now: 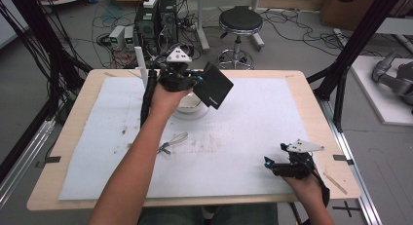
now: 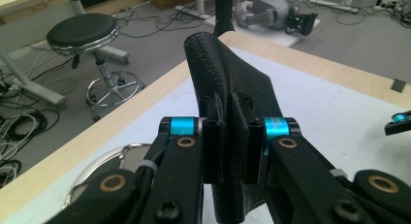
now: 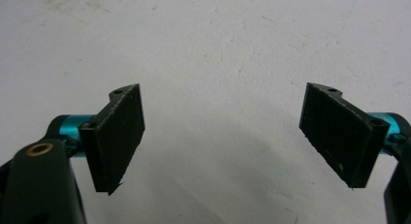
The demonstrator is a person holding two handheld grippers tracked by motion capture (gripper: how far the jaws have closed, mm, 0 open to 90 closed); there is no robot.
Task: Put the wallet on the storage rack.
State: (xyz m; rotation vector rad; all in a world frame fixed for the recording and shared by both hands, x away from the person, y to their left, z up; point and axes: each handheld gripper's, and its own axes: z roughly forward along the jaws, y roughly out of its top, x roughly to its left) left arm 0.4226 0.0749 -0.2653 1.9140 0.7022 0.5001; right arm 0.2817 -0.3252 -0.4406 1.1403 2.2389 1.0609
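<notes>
Your left hand-held gripper is clamped on a black leather-look wallet, holding it off the worktop at the far side, just above and beside the white bowl. In the left gripper view the jaws pinch the wallet by its lower edge, so its body stands up and away from your left hand-held gripper, the grained face turned edge-on between the pads. From the high view the wallet's flat side tilts toward the right and toward you, its long axis running on a slant from the gripper down to the right.

Your right hand-held gripper rests low near the near right corner of the white mat, well apart from the wallet. Its jaws stand wide with nothing between them, and the right gripper view looks along your right hand-held gripper at bare mat.

So the wallet lies ahead and to the left of your right hand; the left hand alone has it. If the right is to take the free edge, it probably has to rise and travel toward the bowl. The scissors lie between, flat on the mat.
</notes>
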